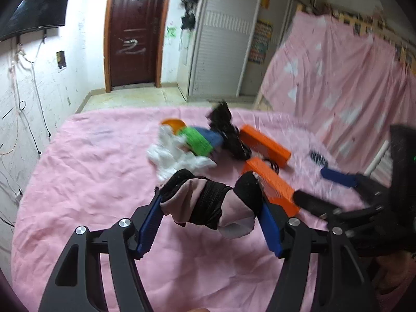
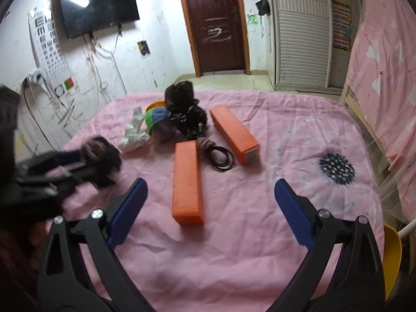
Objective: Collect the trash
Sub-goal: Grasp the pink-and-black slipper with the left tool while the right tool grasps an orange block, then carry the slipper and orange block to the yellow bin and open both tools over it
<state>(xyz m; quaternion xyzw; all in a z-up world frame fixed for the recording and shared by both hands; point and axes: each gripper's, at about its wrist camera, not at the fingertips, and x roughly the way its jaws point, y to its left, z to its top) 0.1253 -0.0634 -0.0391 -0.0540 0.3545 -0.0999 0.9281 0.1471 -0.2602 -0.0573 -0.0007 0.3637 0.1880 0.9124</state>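
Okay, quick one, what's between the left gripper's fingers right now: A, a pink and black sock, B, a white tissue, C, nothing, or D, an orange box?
A: the left gripper has its blue fingers pressed on either side of a pink and black sock, lifted above the pink bedsheet.

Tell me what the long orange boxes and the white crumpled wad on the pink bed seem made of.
Long orange boxes: probably matte cardboard, with sharp folded edges and flat faces. White crumpled wad: likely tissue or thin paper, softly creased and dull; blur leaves cloth possible.
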